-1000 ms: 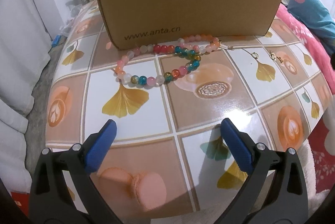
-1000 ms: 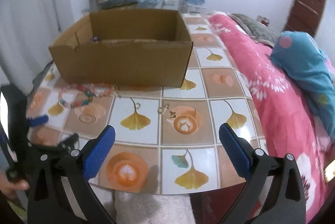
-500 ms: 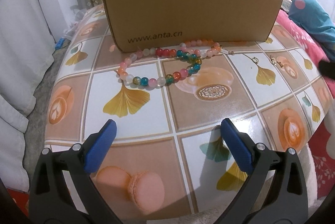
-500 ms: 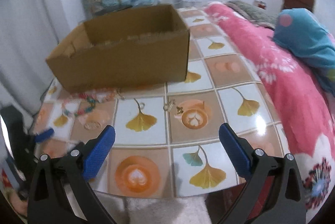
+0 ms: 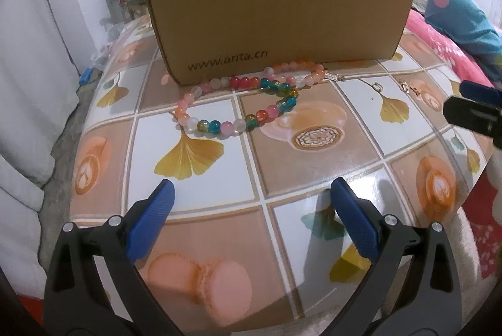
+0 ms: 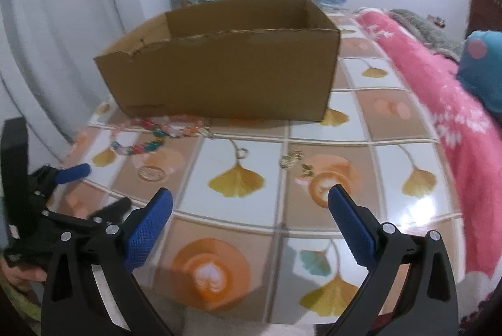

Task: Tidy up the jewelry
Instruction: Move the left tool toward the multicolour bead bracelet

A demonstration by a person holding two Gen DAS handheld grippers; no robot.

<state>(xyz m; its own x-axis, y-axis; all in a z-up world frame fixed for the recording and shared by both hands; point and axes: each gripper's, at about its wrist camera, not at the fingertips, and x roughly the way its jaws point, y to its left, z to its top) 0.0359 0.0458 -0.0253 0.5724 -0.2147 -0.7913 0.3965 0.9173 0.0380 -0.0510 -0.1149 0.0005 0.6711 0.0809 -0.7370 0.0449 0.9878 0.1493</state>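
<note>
Cardboard fills the far side of the left wrist view: a brown box (image 5: 276, 13) stands on the tiled bench (image 5: 219, 179), printed with a web address along its lower edge. Right against its base lies the beaded necklace (image 5: 238, 104), a loop of pink, red, blue and amber beads, its clasp end trailing to the right. Further right on the bench, a small gold ring (image 5: 378, 87) and a gold earring (image 5: 406, 86) sit apart from each other. The left claw (image 5: 251, 220) hovers low over the near edge, blue pads spread wide, nothing between them. At the right edge, the tip of the right claw (image 5: 477, 107) pokes in.

Over to the right wrist view, a bit blurred. The right claw (image 6: 250, 224) is released too, pads wide apart and empty, above the coffee-cup tiles. Ahead, the ring (image 6: 242, 152) and the earring (image 6: 291, 161) lie just in front of the box (image 6: 226, 75), whose top is open. The necklace (image 6: 157, 136) rests at the box's left front corner. Left claw (image 6: 91, 191) shows at the left, a hand (image 6: 18, 273) behind it. Pink bedding (image 6: 439, 91) runs along the right.
</note>
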